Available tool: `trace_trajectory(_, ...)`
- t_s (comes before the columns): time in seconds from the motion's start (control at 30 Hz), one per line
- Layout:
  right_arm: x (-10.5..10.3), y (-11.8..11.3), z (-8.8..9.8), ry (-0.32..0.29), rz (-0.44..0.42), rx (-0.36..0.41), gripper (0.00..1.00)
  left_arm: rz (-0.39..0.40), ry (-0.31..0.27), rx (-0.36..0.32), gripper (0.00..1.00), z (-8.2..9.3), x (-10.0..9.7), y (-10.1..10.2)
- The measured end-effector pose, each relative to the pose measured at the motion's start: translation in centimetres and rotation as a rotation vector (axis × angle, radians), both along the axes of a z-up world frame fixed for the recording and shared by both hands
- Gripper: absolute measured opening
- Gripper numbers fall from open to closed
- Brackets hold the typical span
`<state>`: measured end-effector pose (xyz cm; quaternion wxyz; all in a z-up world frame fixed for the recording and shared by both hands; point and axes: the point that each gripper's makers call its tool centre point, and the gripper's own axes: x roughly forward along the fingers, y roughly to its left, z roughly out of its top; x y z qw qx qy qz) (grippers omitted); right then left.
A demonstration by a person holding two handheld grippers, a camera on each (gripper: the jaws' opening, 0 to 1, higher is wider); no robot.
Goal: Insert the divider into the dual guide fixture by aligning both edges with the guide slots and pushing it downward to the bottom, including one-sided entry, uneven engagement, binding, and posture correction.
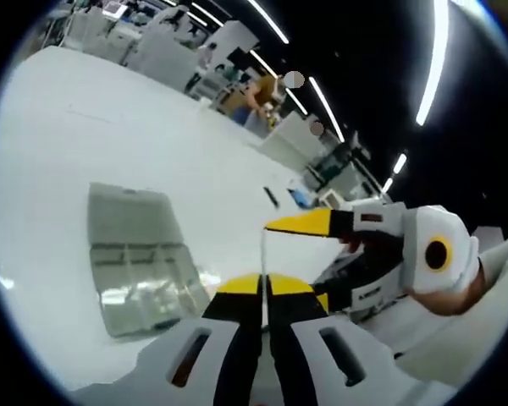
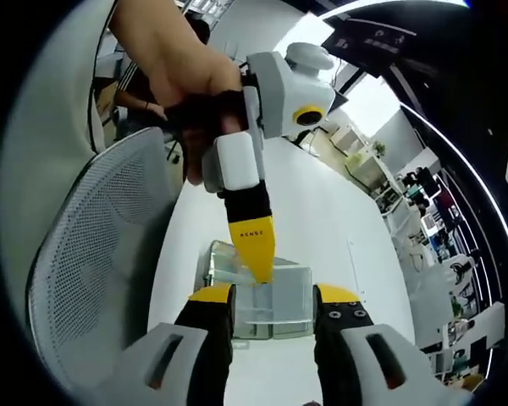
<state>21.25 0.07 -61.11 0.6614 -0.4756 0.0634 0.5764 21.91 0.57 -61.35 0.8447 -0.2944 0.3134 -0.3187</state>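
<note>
The white table (image 1: 110, 127) carries the clear plastic fixture (image 1: 135, 258). Above the fixture, the left gripper (image 1: 262, 286) pinches the thin clear divider (image 1: 263, 254) edge-on, jaws closed on it. The right gripper (image 2: 271, 298) hangs over the fixture with its jaws spread, holding nothing. The divider looks light, stiff, and slippery; grip near its upper edge.

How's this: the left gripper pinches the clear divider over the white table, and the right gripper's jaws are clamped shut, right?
Not quite. The right gripper is open: the right gripper view shows its jaws standing well apart. The left gripper does pinch the clear divider over the white table.
</note>
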Motion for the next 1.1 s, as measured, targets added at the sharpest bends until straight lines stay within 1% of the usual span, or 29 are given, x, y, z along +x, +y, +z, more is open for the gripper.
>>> trace_trajectory(0.1,0.2,-0.1,0.1,-0.003,-0.005,0.003,0.35,0.01,-0.005,-0.009,0.0,0.2,0.2,0.3)
trace_trajectory(0.17,0.4,-0.1,0.2,0.014,-0.012,0.012,0.35,0.012,-0.011,-0.01,0.0,0.3,0.3,0.4)
trace_trajectory(0.23,0.5,-0.2,0.2,0.011,-0.015,0.012,0.34,0.011,-0.018,-0.009,0.0,0.3,0.3,0.5)
trace_trajectory(0.33,0.9,-0.3,0.4,0.026,-0.026,0.02,0.33,0.009,-0.024,-0.006,0.0,0.3,0.4,0.5)
trace_trajectory(0.43,1.1,-0.5,0.4,0.034,-0.03,0.02,0.32,0.005,-0.044,0.001,0.0,0.2,0.4,0.7)
trace_trajectory(0.53,1.3,-0.7,0.7,0.057,-0.039,0.033,0.32,0.002,-0.053,0.002,0.0,0.3,0.4,0.7)
trace_trajectory(0.6,1.6,-0.9,0.7,0.058,-0.043,0.03,0.31,-0.006,-0.066,0.005,0.0,0.2,0.4,0.8)
trace_trajectory(0.73,1.8,-1.2,0.7,0.087,-0.05,0.034,0.29,-0.022,-0.1,0.016,0.0,0.4,0.1,0.8)
trace_trajectory(0.77,1.7,-1.2,0.8,0.105,-0.053,0.043,0.29,-0.027,-0.11,0.019,0.0,0.4,0.1,0.8)
trace_trajectory(0.9,1.7,-1.3,1.2,0.121,-0.056,0.049,0.27,-0.036,-0.139,0.028,0.0,0.4,-0.2,0.9)
trace_trajectory(0.97,1.7,-1.4,1.2,0.137,-0.055,0.048,0.26,-0.041,-0.149,0.038,0.0,0.3,-0.3,1.0)
trace_trajectory(1.0,1.6,-1.4,1.2,0.155,-0.052,0.048,0.26,-0.047,-0.163,0.047,0.0,0.3,-0.3,1.0)
trace_trajectory(1.1,1.7,-1.4,1.3,0.16,-0.049,0.044,0.22,-0.069,-0.205,0.081,0.0,0.2,-0.6,0.9)
